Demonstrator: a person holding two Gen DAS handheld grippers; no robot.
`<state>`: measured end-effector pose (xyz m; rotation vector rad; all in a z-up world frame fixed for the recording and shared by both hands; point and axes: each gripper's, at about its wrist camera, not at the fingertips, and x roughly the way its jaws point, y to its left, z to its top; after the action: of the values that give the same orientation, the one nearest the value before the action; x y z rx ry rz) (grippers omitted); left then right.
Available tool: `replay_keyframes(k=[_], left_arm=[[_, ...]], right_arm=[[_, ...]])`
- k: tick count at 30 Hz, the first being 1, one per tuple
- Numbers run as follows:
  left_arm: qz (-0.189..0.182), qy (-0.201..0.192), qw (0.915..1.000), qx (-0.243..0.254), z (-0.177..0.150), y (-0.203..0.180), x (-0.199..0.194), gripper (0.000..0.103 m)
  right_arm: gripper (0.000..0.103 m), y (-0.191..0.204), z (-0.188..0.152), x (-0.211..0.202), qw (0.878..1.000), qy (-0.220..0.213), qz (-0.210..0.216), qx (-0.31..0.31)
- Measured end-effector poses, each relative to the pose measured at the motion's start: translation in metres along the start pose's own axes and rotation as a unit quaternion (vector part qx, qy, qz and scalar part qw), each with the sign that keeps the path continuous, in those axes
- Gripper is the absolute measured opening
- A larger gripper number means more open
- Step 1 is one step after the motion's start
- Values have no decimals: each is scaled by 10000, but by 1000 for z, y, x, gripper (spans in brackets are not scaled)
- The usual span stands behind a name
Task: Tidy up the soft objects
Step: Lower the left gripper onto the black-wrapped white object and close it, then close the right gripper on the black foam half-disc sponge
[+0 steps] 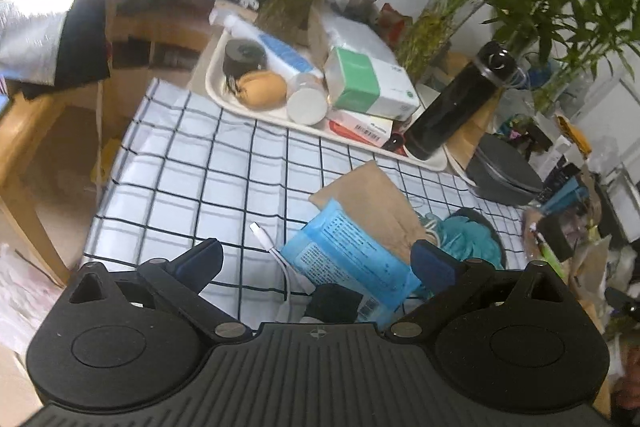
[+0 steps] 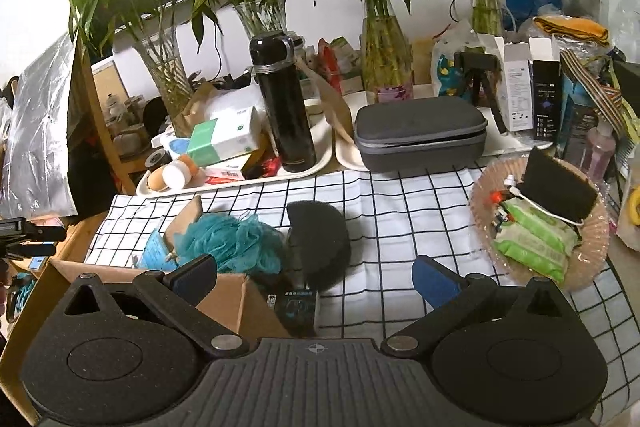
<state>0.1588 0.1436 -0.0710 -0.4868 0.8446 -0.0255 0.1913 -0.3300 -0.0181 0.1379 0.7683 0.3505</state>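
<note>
While you hold both tools above the checked tablecloth (image 2: 400,203), neither one grips anything: your left gripper (image 1: 316,263) has its jaws spread wide, with the blue wipes pack (image 1: 348,255) and a white cable (image 1: 280,259) lying on the cloth between and below the fingers, and your right gripper (image 2: 316,277) is just as widely spread over bare cloth and the corner of a cardboard box (image 2: 224,299). The soft things sit in a cluster: the teal mesh bath puff (image 2: 232,243) rests against a brown paper bag (image 1: 376,203), the wipes pack lies partly over that bag, and the dark half-round sponge (image 2: 320,239) stands tilted just beside the puff, touching it. To your right, a round woven plate (image 2: 596,239) holds two green wipes packs (image 2: 532,239), a black sponge block (image 2: 556,187) propped on them, and another white cable. Behind the cloth, a cream tray (image 2: 324,155) carries a black flask (image 2: 282,103), a green and white tissue box (image 2: 224,135) and small bottles, and a grey zip case (image 2: 420,135) sits next to it under the bamboo vases (image 2: 386,55).
</note>
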Motion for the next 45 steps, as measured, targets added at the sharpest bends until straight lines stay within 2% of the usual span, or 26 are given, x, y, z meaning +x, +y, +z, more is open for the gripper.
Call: replay_keyframes(k=[2,3,8,11,16,23,26,28,30,32,33,37,39,42,45], left_arm=[[-157,169,9997,-52,2,4,8,100],[-235,253,9994,-19,3,4,13,93],[-362,802,9959,187,1,6,41,83],[-615,1202,9905,275,0,6,59,81],[-783,1637,9824,433,-3,1,79,79],[-672,2137,9729,571,-12,-5,96,79],[-531,2267,9703,663,-15,-7,103,72],[-530,2273,9698,708,-16,-9,106,66],[-407,2379,9675,748,-18,-11,111,55],[-300,2339,9680,857,-19,-15,111,52],[-235,2335,9680,891,-19,-16,110,45],[-106,2220,9696,1021,-18,-18,106,44],[-80,1990,9740,1076,-15,-21,98,43],[-271,1638,9821,886,-8,-17,83,43],[-324,1327,9862,931,-6,-18,69,43]], right_arm=[[103,-1,2,4,10000,6,10,-3],[103,-2,4,5,10000,17,20,0],[103,-9,12,16,10000,33,67,55],[103,-15,18,23,9999,53,26,117],[103,-22,26,32,9998,87,28,163],[103,-27,27,45,9994,271,-45,203],[103,-28,28,47,9994,269,-63,211],[103,-29,29,49,9993,288,-92,232],[103,-30,29,50,9992,302,-117,254],[103,-30,29,50,9991,306,-133,250],[103,-30,29,50,9991,305,-148,240],[103,-32,29,51,9991,285,-221,232],[103,-33,29,51,9990,281,-242,229],[103,-35,30,51,9990,261,-283,231],[103,-37,30,52,9990,274,-273,245]])
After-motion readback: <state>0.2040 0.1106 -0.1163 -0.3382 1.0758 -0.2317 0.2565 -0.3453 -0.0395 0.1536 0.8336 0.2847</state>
